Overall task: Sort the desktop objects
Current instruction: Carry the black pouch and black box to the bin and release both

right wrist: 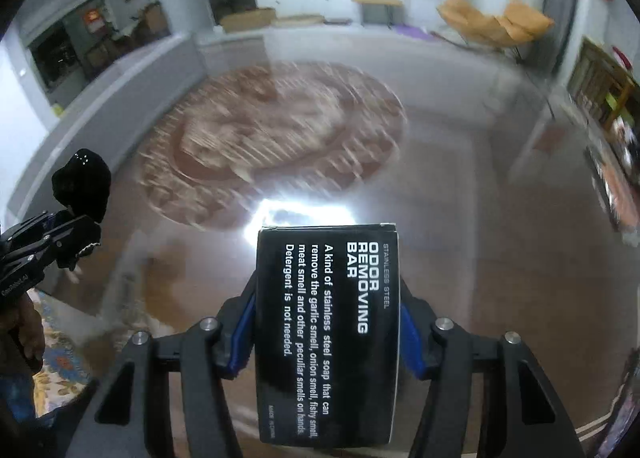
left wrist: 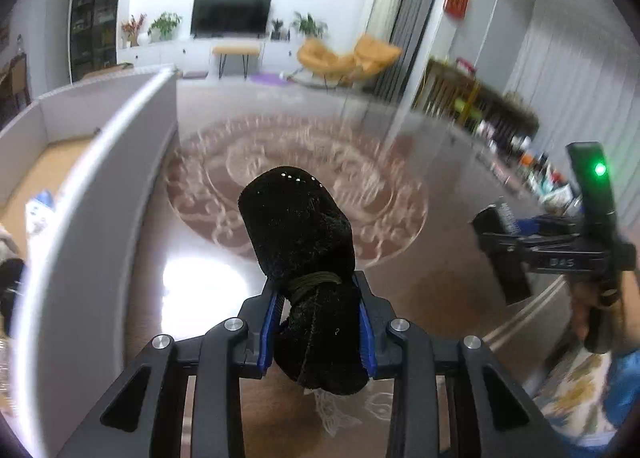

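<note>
- Two hand-held grippers each carry one object above a glossy brown table [right wrist: 460,218] with a round pale ornament in its middle.
- Left gripper [left wrist: 318,332]: its blue-padded fingers [left wrist: 269,328] are clamped on the lower half of a black velvet pouch [left wrist: 300,226], just below the cord tied round its neck; the fuller end sticks out forward past the fingertips.
- Right gripper [right wrist: 326,332]: its jaws press both long sides of a black box [right wrist: 326,338] printed "ODOR REMOVING BAR", which lies lengthwise between them and reaches beyond the tips.
- Each gripper shows in the other's view, well apart, both off the tabletop.
- Left of the pouch stands a grey-walled tray [left wrist: 120,146].
</note>
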Demonstrator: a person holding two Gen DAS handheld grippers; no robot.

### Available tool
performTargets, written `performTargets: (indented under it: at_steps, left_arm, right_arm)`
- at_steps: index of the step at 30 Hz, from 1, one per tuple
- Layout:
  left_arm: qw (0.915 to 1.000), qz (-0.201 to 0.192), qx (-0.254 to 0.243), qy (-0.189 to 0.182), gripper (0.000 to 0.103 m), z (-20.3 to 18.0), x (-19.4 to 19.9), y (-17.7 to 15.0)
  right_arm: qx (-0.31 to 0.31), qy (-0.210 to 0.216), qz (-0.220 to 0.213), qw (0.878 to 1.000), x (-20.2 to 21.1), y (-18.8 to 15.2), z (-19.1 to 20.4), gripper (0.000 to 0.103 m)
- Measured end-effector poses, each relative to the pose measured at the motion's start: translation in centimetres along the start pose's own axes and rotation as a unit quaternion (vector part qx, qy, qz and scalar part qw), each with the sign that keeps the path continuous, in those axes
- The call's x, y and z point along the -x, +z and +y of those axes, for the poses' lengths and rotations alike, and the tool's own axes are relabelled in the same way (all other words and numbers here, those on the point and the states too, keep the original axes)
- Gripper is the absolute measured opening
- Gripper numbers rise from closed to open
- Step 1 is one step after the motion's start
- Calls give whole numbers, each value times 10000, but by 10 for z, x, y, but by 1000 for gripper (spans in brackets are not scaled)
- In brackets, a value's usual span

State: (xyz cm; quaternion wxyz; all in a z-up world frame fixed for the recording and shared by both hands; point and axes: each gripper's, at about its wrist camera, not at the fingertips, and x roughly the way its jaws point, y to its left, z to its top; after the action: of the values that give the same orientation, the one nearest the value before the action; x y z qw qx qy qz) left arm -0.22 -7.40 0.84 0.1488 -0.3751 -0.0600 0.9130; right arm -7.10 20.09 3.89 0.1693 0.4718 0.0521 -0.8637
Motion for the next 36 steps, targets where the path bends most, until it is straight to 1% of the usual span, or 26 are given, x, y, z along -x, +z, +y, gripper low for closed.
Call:
performTargets:
  at_steps: [3,5,8,9,10,11,13,14,15,16,17,19,21,23,24,25,26,27,28,29,30,33,34,35,36]
  left_arm:
    - [9995,-281,160,-14,33,15,35,13]
    - [9985,-487,247,88,33,31,63,21]
    - [9961,-673,369,440,33,69,99,34]
    - [9950,-694,416,587,33,85,108,37]
    - [9932,-687,452,823,33,104,116,40]
    - [9915,-643,487,1020,33,120,120,41]
    - [9865,-497,665,1410,33,160,128,40]
    - [9839,-429,751,1565,33,176,128,39]
    - [9793,-273,892,1795,33,200,126,35]
    - [9766,-166,991,1900,33,214,124,32]
    - [9738,-59,1102,1989,33,229,121,29]
    - [9676,203,1307,2150,33,257,113,20]
    - [9635,409,1432,2224,34,274,106,13]
    - [9596,542,1576,2268,37,285,99,7]
    - [9582,571,1629,2283,39,289,97,4]
    - [9570,601,1682,2284,46,292,95,2]
    - [9563,621,1711,2289,54,289,92,-4]
    - [9548,633,1740,2326,75,290,90,-4]
    - [9539,577,1741,2374,85,287,91,-3]
    - [9536,472,1722,2426,87,278,95,-1]
    - [9516,391,1685,2541,90,274,97,3]
    - [9436,289,1664,2848,91,265,98,9]
    - [9415,226,1677,2914,92,261,100,12]
    - [9409,155,1697,2926,94,256,102,14]
    - [9403,91,1720,2935,98,253,104,15]
  right_arm:
    - [178,291,-301,9990,24,29,29,59]
    - [289,540,-496,9969,33,54,53,59]
    - [574,1105,-764,9893,44,99,117,59]
    - [646,1238,-797,9870,45,108,132,59]
    - [762,1454,-842,9828,45,121,158,59]
    - [851,1624,-873,9792,47,130,177,59]
    - [1108,1994,-888,9696,41,149,229,59]
    - [1224,2104,-872,9660,38,155,249,59]
    - [1390,2246,-847,9608,32,162,278,59]
    - [1478,2344,-802,9575,28,164,294,59]
    - [1551,2439,-708,9547,19,167,312,59]
    - [1696,2602,-335,9500,-10,169,352,59]
    - [1952,2543,89,9472,-36,164,381,59]
    - [2291,2216,592,9460,-69,151,408,60]
    - [2374,2130,755,9448,-79,147,414,60]
    - [2469,2018,1033,9421,-95,140,422,60]
    - [2500,1940,1187,9412,-105,137,426,61]
    - [2504,1891,1212,9417,-109,134,426,66]
    - [2497,1884,1151,9428,-110,134,425,73]
    - [2488,1879,1045,9444,-107,136,422,91]
    - [2483,1872,978,9454,-104,138,420,99]
    - [2510,1792,632,9492,-77,150,400,100]
    - [2533,1729,508,9505,-60,154,394,101]
    - [2556,1662,418,9515,-52,158,389,103]
    - [2609,1551,310,9523,-41,163,386,103]
